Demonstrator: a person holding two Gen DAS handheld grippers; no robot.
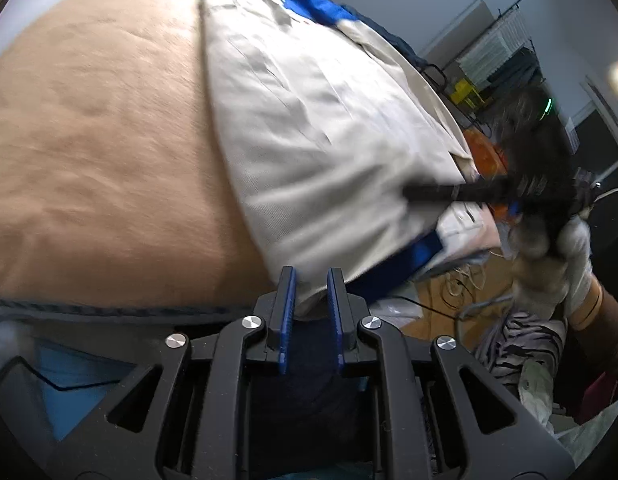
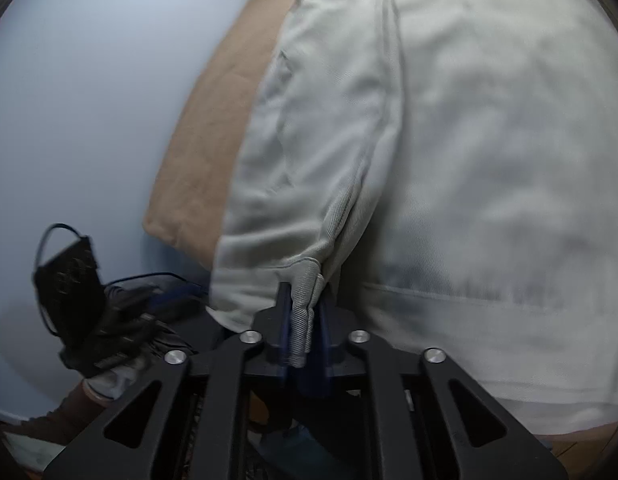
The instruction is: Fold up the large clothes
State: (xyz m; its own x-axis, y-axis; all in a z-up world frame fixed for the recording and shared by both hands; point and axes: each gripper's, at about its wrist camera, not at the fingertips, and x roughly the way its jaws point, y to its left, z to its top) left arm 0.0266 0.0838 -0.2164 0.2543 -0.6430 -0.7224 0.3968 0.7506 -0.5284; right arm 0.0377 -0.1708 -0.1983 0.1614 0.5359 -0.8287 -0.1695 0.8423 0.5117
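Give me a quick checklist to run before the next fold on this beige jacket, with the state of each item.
1. Right gripper holds fabric: ok, shut on the ribbed cuff of the jacket.
2. Left gripper holds fabric: cannot tell; the jacket hem with its blue band sits at the fingertips, but a gap shows between the fingers.
3. Jacket lying on the tan cover: ok.
4. Fabric smooth: not ok, creases run across the body and sleeve.
5. Sharp view for aiming: not ok, both views are motion-blurred.
6. Fold area free of clutter: cannot tell; cables and clothes lie off the edge.
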